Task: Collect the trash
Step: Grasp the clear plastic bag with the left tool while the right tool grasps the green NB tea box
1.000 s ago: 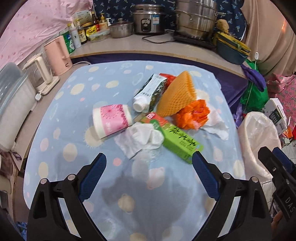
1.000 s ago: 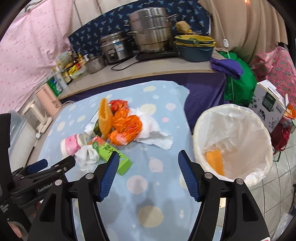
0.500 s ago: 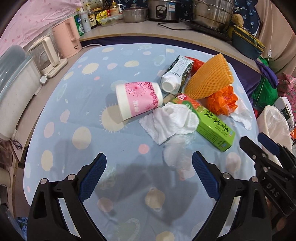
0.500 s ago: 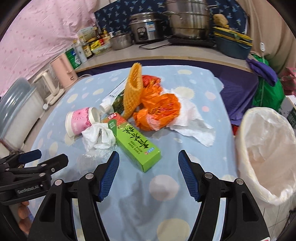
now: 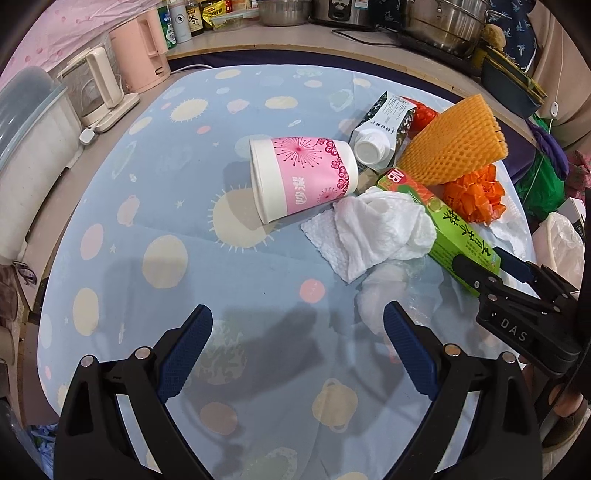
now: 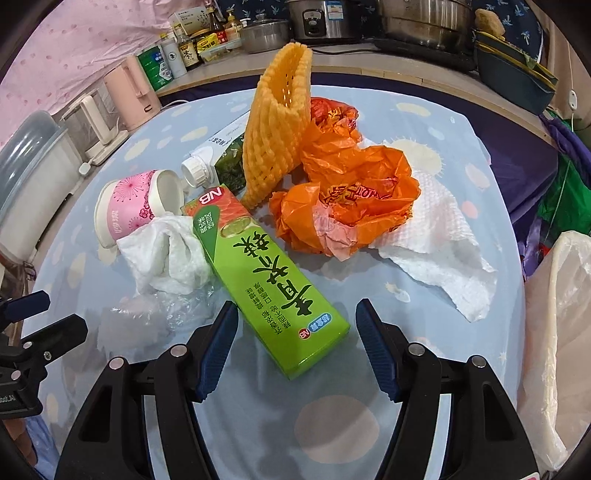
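Trash lies on the blue spotted tablecloth (image 6: 369,424): a green carton (image 6: 266,277) (image 5: 458,232), a pink paper cup (image 5: 303,177) (image 6: 129,206) on its side, a crumpled white tissue (image 5: 373,229) (image 6: 166,254), clear plastic film (image 5: 384,291), a milk carton (image 5: 380,129), yellow foam netting (image 6: 277,125) (image 5: 454,144), an orange plastic bag (image 6: 351,195) and a paper towel (image 6: 439,251). My right gripper (image 6: 297,350) is open, its fingers either side of the green carton's near end. My left gripper (image 5: 297,354) is open and empty, short of the tissue and film.
A white-lined trash bin (image 6: 557,332) stands at the table's right edge. A counter behind holds pots, a rice cooker (image 6: 325,18), bottles and a pink kettle (image 5: 136,55). A clear plastic container (image 5: 26,155) sits at the left.
Both grippers have moved forward and down toward the trash pile. The right gripper has closed in on the green carton's near end. Both stay open.
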The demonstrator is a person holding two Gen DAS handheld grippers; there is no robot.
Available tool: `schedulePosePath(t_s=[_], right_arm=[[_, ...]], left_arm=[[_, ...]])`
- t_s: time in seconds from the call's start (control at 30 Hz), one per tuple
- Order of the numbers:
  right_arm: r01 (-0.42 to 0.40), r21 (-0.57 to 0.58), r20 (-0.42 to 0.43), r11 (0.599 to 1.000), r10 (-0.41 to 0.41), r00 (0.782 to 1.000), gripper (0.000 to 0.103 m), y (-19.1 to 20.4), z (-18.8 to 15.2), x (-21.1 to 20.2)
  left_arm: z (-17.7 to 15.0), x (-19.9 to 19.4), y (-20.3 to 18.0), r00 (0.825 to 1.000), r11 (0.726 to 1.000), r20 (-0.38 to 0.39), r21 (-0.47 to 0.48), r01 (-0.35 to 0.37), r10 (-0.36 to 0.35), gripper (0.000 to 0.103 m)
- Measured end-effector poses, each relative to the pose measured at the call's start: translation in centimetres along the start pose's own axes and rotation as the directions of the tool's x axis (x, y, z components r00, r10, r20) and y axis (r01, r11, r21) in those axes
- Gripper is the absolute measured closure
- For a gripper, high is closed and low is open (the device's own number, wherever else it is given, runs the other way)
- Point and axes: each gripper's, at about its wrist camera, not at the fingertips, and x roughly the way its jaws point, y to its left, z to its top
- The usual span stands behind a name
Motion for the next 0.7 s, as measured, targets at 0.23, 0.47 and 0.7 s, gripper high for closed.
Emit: schedulePosePath(t_s=[0.23,0.47,0.7], right_arm=[[-0.009,-0.028,-0.009,1.000,0.009,1.000,0.047,0.7,-0.4,0.3],[0.020,-0.004,0.007,1.000,-0.020,1.000,0.052,0.5,-2.6,-2.1],[0.068,0.071,0.013,0.995,-0.069,0.998,0.054,-1.4,-6.2,-5.8]], left_arm=[[0.3,1.2,-0.3,1.000,1.000,-0.016,0.002,0.023,-0.023,0.013],[-0.5,2.0,-1.3,0.995,0.996,-0.051,0.002,0.090,-0.090,0.014],[-1.3,1.8,-2.8,0.983,0.985,-0.073,0.002,0.170,-0.169,0.014]])
